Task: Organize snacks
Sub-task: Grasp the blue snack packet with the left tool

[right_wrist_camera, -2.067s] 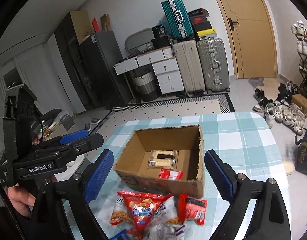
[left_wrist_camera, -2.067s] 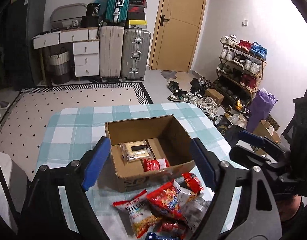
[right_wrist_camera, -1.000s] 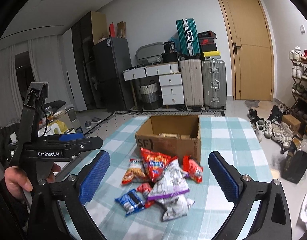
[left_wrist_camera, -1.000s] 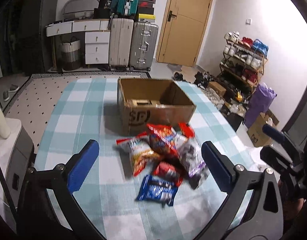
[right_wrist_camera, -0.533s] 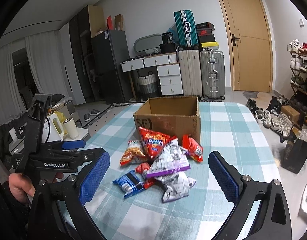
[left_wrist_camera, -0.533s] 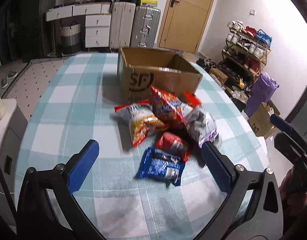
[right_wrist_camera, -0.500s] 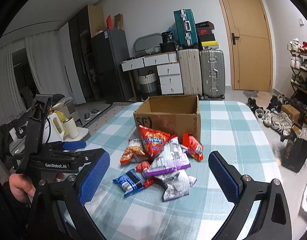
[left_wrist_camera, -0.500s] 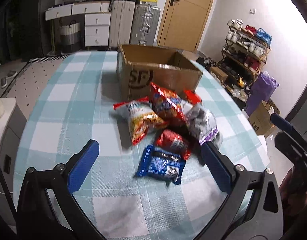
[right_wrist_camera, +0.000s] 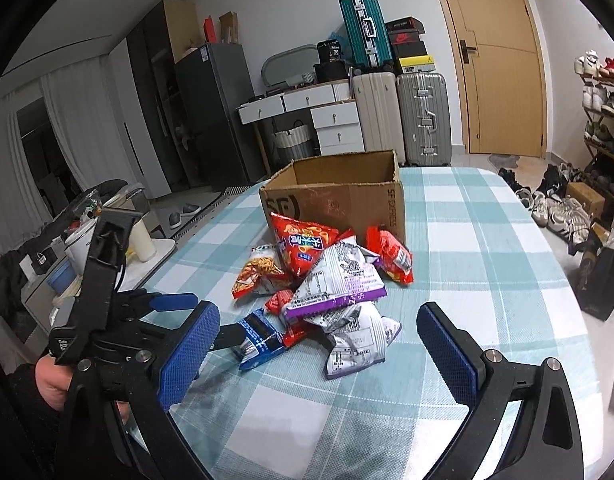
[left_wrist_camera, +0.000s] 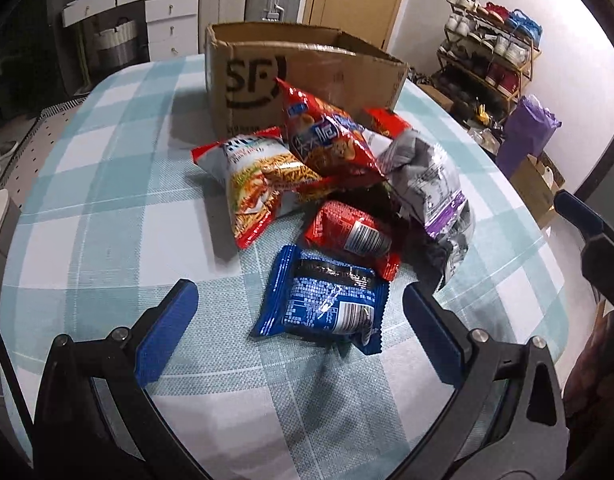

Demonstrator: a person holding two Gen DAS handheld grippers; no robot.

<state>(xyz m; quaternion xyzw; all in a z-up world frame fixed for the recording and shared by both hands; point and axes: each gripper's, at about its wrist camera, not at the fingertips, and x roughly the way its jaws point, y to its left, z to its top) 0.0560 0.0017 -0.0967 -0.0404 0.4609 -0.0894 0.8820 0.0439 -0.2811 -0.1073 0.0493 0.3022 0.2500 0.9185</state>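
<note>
A pile of snack bags lies on the checked tablecloth [left_wrist_camera: 107,184] in front of an open cardboard box [left_wrist_camera: 299,72] [right_wrist_camera: 339,200]. Nearest is a blue packet [left_wrist_camera: 323,300] [right_wrist_camera: 259,338], lying between the spread fingers of my open left gripper [left_wrist_camera: 299,328], neither pad touching it. Behind it are a small red packet [left_wrist_camera: 351,232], a noodle-snack bag [left_wrist_camera: 263,176], a red chips bag [left_wrist_camera: 327,140] [right_wrist_camera: 303,244] and a grey-purple bag [left_wrist_camera: 431,184] [right_wrist_camera: 339,280]. My right gripper [right_wrist_camera: 319,350] is open and empty, just short of a second grey bag [right_wrist_camera: 359,336].
A low side table with a white jug [right_wrist_camera: 141,240] stands left of the table. Suitcases [right_wrist_camera: 423,120], white drawers [right_wrist_camera: 335,120] and a door [right_wrist_camera: 503,60] line the far wall. A shoe rack [left_wrist_camera: 495,68] and a purple bag [left_wrist_camera: 527,132] are on the right.
Both grippers have come down and closer to the pile. The left one now straddles the blue packet. The box's inside is no longer in view.
</note>
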